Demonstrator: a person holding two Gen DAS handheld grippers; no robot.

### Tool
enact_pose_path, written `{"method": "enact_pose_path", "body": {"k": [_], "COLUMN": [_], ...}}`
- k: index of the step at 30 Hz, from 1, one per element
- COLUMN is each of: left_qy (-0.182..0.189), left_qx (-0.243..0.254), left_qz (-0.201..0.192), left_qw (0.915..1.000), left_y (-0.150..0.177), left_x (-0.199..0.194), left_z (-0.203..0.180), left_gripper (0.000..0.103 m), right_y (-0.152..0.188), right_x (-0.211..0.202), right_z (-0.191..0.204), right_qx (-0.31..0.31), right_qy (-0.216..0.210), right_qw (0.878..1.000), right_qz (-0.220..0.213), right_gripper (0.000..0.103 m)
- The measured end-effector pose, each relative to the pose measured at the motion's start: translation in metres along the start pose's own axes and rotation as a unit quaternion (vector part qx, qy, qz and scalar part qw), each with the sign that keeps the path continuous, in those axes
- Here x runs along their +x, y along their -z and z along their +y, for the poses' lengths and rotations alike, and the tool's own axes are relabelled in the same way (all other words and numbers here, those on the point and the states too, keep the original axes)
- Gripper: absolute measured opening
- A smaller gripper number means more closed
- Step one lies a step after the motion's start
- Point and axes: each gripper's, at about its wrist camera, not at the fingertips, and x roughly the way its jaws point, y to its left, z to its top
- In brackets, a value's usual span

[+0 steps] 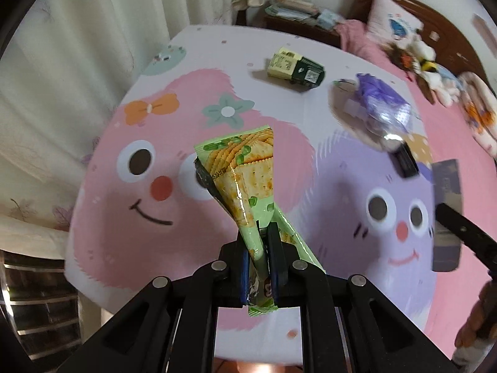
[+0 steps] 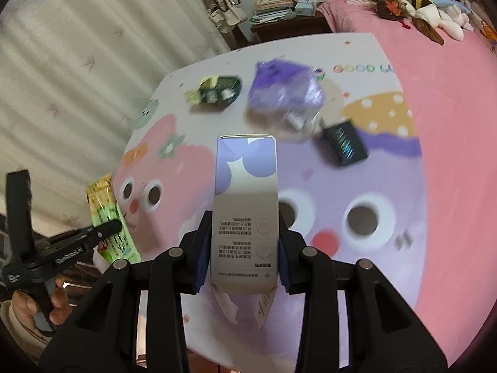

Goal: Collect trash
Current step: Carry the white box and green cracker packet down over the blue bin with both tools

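Observation:
My left gripper (image 1: 260, 256) is shut on a green cracker wrapper (image 1: 245, 171), held up above the cartoon-print table (image 1: 102, 217); the same wrapper (image 2: 107, 214) shows at the left of the right wrist view. My right gripper (image 2: 243, 258) is shut on a tall purple-and-grey carton (image 2: 245, 205), whose torn bottom flaps hang below the fingers; this carton (image 1: 445, 214) appears at the right in the left wrist view. On the table lie a green-and-cream box (image 1: 295, 67), a crumpled purple wrapper (image 1: 383, 105) and a small black box (image 1: 405, 160).
Pale curtains (image 1: 62, 62) hang left of the table. A pink bed (image 2: 450, 93) with pillows and plush toys lies to the right. A dark nightstand (image 2: 285, 25) with stacked papers stands behind. A hand (image 2: 37, 304) grips the left gripper's handle.

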Motion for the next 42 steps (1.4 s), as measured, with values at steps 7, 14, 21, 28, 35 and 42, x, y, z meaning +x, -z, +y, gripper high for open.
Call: {"method": "enact_pose_path", "body": {"k": [7, 14, 21, 28, 35, 42], "left_qy": [0.024, 0.048, 0.058, 0.089, 0.107, 0.114], "left_qx": [0.056, 0.112, 0.18, 0.216, 0.196, 0.157], "left_qz": [-0.034, -0.035, -0.015, 0.026, 0.085, 0.119], "left_qw": [0.9976, 0.9919, 0.9819, 0.9719, 0.9709, 0.9738], "left_y": [0.082, 0.171, 0.235, 0.289, 0.336, 0.381], "left_x": [-0.07, -0.101, -0.094, -0.068, -0.008, 0.091], "left_z": [0.058, 0.139, 0.159, 0.153, 0.149, 0.154], "left_gripper": [0.01, 0.01, 0.01, 0.01, 0.01, 0.01], "right_y": [0.077, 0.163, 0.243, 0.304, 0.358, 0.413], "right_x": [-0.01, -0.019, -0.018, 0.001, 0.047, 0.132], "right_z": [0.06, 0.129, 0.166, 0.155, 0.115, 0.064], "right_qx": [0.016, 0.033, 0.072, 0.101, 0.134, 0.146], "right_qy": [0.01, 0.028, 0.044, 0.07, 0.079, 0.075], "right_qw": [1.0, 0.999, 0.996, 0.99, 0.982, 0.977], "right_qz": [0.014, 0.01, 0.021, 0.062, 0.104, 0.139], "right_gripper": [0.033, 0.033, 0.033, 0.033, 0.033, 0.033]}}
